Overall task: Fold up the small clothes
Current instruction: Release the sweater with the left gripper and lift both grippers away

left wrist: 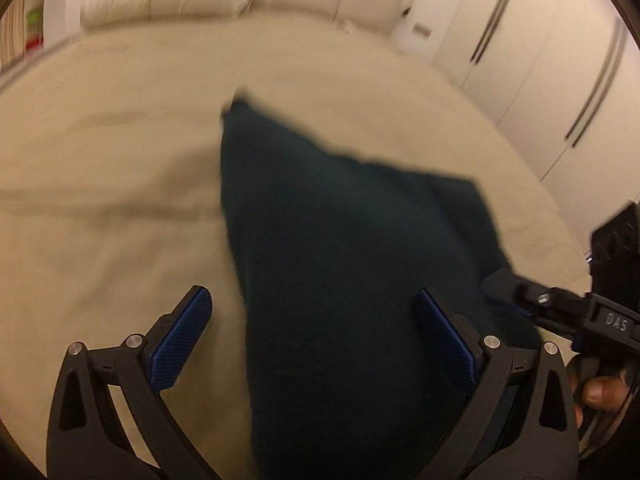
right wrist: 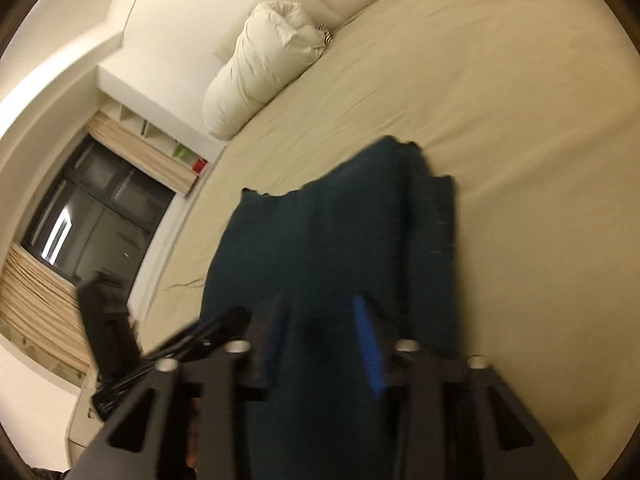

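Black arms and blue pads of the left tongs (left wrist: pixel 312 344) fill the bottom of the left wrist view, spread wide and released; the dark teal garment (left wrist: pixel 344 248) runs between the pads, with the left pad clear of the cloth and no grip on it. In the right wrist view the right tongs (right wrist: pixel 320 344) stand much narrower with the same cloth bunched between their pads; they appear to be clenched on it, though blur makes the contact hard to confirm.

The garment lies partly folded on the beige bed (left wrist: pixel 100 184), towards the near edge, its far hem ragged and uneven. A white pillow (right wrist: pixel 264 68) sits at the head of the bed, well apart from it.

As a judgement, the main risk is the fold coming undone: with only one side apparently held, any pull by the right tongs could drag the cloth askew or slide the layers out of line. The soft, slack bedding could also be caught together with the garment if the left tongs close low.

Only one piece of writing is legible: the letters "DAS" on the body of the right tongs seen at the right edge of the left wrist view.
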